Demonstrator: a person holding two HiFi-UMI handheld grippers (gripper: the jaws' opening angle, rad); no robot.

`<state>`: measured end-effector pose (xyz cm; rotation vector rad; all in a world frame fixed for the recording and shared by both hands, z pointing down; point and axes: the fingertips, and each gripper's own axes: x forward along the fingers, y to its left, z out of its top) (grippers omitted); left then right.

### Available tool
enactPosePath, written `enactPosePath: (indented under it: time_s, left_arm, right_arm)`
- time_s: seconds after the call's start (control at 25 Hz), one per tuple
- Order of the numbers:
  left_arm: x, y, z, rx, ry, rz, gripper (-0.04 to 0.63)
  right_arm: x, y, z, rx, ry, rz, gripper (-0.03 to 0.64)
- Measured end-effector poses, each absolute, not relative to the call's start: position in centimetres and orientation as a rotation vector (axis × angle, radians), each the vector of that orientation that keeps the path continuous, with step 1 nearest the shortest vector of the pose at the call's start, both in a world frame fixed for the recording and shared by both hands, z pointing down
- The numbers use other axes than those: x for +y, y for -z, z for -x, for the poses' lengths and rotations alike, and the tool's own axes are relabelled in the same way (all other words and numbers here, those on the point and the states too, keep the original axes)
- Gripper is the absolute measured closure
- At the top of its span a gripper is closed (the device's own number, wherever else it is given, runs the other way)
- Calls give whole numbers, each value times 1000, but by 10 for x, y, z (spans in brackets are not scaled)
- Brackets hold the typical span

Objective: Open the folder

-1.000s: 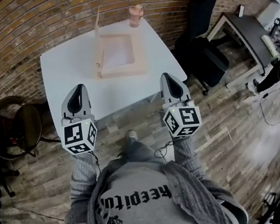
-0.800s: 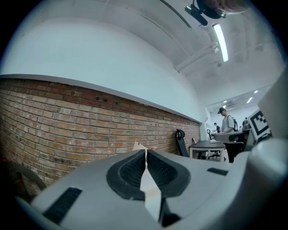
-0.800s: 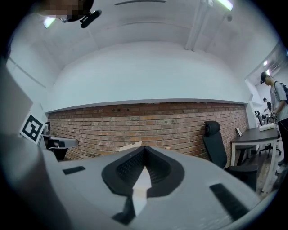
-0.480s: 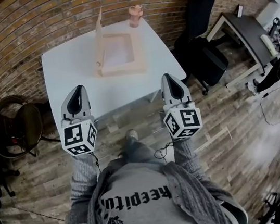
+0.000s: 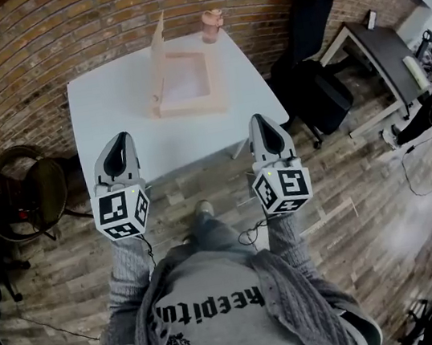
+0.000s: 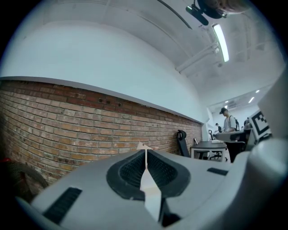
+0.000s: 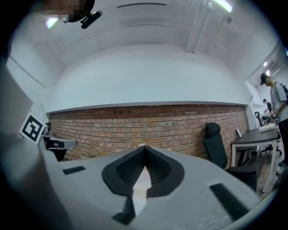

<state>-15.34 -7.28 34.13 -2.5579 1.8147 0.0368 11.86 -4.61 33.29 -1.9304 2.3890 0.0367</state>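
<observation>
while left tongs and right tongs sit closed and empty, the folder lies well ahead.

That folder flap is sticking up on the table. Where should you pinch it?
Probably pinch the flap by its thin free top edge, at the near end, with the left gripper coming from the front. It stands almost upright along the left side of the folder, so a jaw fits on each face.
</observation>
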Motion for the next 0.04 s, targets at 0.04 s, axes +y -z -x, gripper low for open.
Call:
enactPosePath:
  time_s: [0.04]
  left_arm:
    - [-72,-341,154,1815,-37,2558,581]
  right_arm:
    - [-45,-332,-118,2389,-37,1930,612]
